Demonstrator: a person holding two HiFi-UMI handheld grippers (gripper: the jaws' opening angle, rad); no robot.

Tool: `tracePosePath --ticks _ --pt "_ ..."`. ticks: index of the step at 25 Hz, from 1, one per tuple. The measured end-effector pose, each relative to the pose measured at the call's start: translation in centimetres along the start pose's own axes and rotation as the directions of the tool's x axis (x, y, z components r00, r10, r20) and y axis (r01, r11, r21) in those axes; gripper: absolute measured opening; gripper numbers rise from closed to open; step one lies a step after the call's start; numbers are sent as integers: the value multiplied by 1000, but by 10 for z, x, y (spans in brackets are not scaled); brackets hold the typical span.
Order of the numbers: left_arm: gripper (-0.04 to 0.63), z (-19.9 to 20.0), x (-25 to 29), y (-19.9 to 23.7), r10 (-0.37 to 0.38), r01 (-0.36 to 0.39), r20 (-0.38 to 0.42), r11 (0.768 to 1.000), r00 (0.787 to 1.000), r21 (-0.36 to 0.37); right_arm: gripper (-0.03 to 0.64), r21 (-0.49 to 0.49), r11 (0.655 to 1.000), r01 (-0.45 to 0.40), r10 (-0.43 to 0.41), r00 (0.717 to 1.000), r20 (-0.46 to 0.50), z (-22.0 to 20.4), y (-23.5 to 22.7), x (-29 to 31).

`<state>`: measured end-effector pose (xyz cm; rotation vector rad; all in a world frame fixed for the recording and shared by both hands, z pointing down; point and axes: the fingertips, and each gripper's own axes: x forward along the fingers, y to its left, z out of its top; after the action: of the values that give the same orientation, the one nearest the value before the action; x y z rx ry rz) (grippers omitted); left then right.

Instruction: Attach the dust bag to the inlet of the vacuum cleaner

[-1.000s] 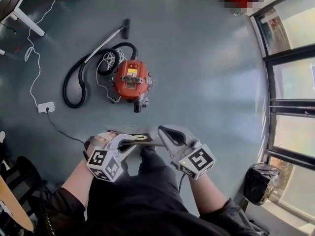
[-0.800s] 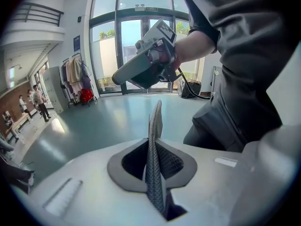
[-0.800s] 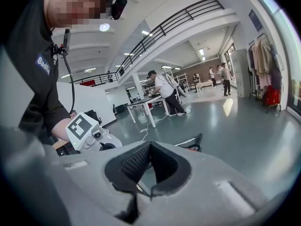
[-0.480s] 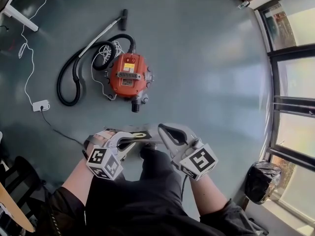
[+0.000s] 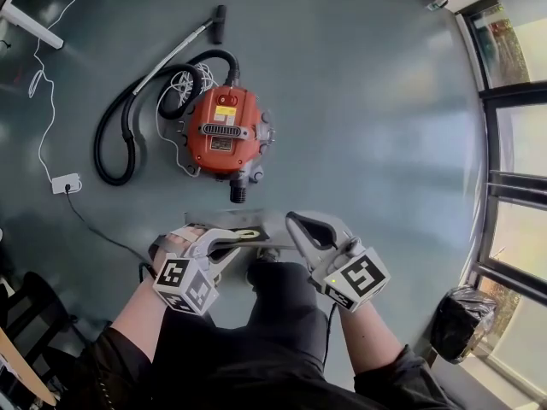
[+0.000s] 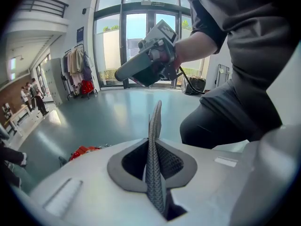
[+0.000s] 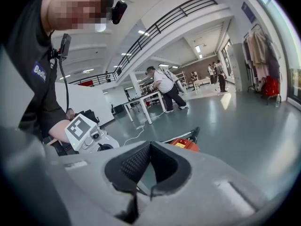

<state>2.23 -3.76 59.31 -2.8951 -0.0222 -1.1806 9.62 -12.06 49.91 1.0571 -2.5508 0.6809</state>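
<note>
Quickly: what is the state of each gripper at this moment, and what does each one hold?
Left gripper: closed on the dust bag.
Right gripper: closed, apparently on the other end of the same bag.

Daylight is pouring through the tall windows (image 5: 513, 135), sheening off the glossy floor (image 5: 367, 92); frame edges are bowing and darkening fisheye-style; close foreground is blurring in both gripper views

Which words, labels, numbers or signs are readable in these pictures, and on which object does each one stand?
No text is readable.
Vacuum: yellow and white labels, too small to read.
Dust bag: yellow mark on a black strip, too blurred to read.
Blue wall sign: too small to read.
</note>
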Motion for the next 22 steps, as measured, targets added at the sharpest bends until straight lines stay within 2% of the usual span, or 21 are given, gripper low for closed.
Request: tracePosePath --ticks 8,22 --pt "42 -51 47 6 -9 9 11 1000 1000 -13 -8 -11 1000 -14 14 1000 -14 -46 -25 44" --pt "41 -110 107 11 -7 8 72 1000 997 -12 -8 -58 998 -8 6 1000 -20 -111 -66 99"
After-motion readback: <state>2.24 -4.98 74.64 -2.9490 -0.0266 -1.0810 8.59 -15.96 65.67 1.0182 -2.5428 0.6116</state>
